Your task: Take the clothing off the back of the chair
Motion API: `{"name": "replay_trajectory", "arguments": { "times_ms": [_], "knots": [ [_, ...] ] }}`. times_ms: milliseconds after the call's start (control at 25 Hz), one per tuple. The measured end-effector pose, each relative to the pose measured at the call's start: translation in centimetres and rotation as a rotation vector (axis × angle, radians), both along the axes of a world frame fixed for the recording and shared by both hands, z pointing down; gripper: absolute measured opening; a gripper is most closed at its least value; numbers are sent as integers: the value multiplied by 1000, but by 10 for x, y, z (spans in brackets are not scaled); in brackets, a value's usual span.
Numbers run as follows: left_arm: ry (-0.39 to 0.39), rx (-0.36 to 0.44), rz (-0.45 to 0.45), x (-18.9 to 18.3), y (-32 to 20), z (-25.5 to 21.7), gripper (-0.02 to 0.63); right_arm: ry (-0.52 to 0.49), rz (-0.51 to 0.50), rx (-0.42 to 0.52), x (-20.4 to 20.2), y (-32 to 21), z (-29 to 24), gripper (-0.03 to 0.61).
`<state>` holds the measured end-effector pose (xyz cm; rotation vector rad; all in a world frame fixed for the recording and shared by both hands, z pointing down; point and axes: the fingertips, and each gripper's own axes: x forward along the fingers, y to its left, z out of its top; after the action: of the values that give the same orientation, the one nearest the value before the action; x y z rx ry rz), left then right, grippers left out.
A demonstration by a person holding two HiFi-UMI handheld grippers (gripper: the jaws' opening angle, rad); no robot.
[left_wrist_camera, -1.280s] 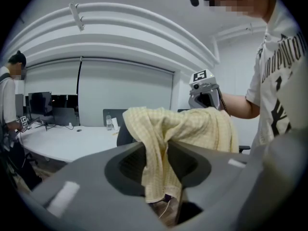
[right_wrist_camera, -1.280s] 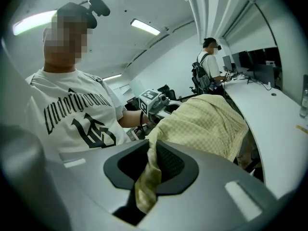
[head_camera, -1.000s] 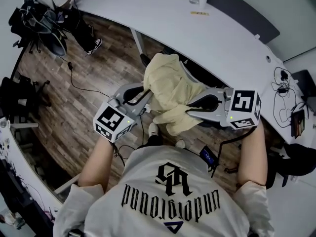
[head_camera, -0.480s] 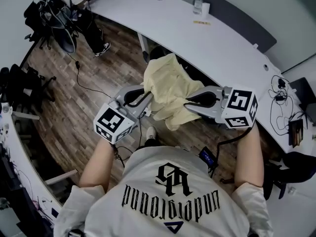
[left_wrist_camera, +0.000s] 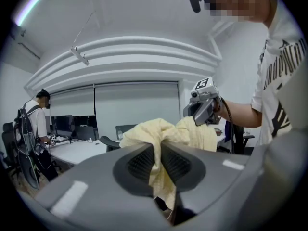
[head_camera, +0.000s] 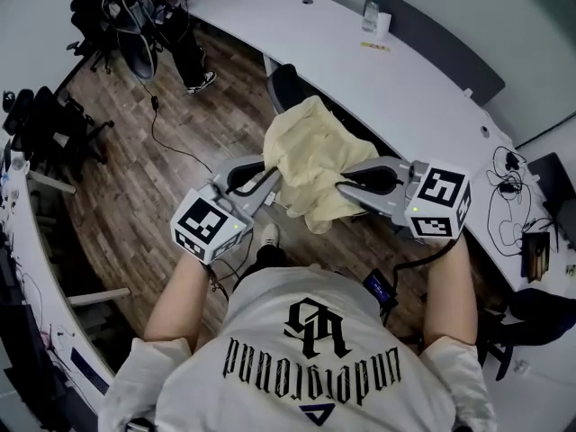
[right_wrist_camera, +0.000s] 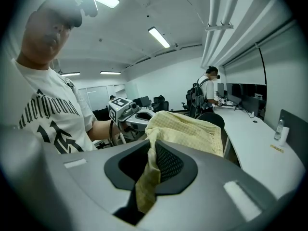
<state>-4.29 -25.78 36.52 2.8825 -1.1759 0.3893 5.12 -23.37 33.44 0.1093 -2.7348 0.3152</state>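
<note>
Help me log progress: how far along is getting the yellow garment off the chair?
Done: both grips are made, left gripper and right gripper each shut on the yellow garment. In hand: it hangs bunched between them, seemingly lifted off the chair beyond. Left: carrying it clear.

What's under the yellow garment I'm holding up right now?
A dark office chair: only part of it shows beyond the yellow garment, with wood floor around. The seat, and whether the cloth touches the chair, are covered.
</note>
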Motion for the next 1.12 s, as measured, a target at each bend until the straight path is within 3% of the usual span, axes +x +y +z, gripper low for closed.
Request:
{"name": "replay_trajectory", "arguments": {
  "times_ms": [240,400,640,1120],
  "knots": [
    [0,-9,-31,-4,54,2,86,-45,38,-2,-4,43,-1,40],
    [-1,-12,-16,-4,63,-3,86,-62,74,8,-4,49,-3,40],
    [4,-12,30,-6,84,-6,86,-79,144,23,-7,69,-5,40],
    [7,-22,144,-59,201,-2,84,-86,273,33,-58,186,2,40]
  ]
}}
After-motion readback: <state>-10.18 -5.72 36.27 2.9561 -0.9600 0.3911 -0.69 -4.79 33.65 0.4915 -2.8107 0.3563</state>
